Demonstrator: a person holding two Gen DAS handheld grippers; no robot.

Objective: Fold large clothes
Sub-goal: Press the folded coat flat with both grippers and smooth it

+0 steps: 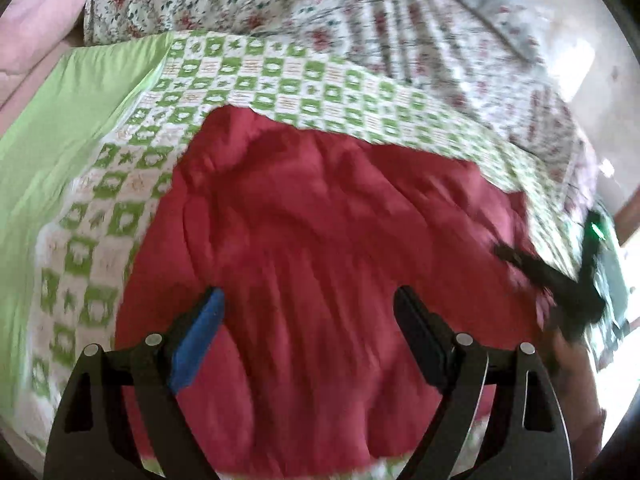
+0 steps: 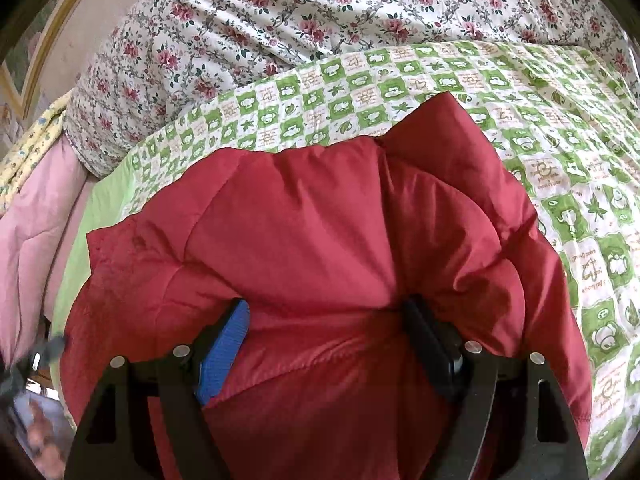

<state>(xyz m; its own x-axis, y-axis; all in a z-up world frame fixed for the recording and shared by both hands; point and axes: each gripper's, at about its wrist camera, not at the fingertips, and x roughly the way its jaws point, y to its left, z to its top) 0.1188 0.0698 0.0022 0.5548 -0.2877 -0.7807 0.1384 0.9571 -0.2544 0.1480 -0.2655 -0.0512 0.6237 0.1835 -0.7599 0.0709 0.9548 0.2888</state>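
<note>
A red padded jacket [image 1: 320,220] lies on a bed with a green-and-white checked sheet [image 1: 256,76]. My left gripper [image 1: 308,300] is open just above the jacket, with red fabric showing between its fingers. The other gripper shows as a dark blurred shape at the jacket's right edge [image 1: 560,280]. In the right wrist view the jacket [image 2: 304,240] is bunched up and fills the space between the wide-apart fingers of my right gripper [image 2: 328,312]. A fold of it bulges over the fingertips. Whether the fingers press the fabric is unclear.
A floral quilt [image 2: 280,32] is piled at the back of the bed. A pink blanket [image 2: 36,216] lies at the left in the right wrist view. A plain light-green cloth [image 1: 68,120] lies left of the checked sheet.
</note>
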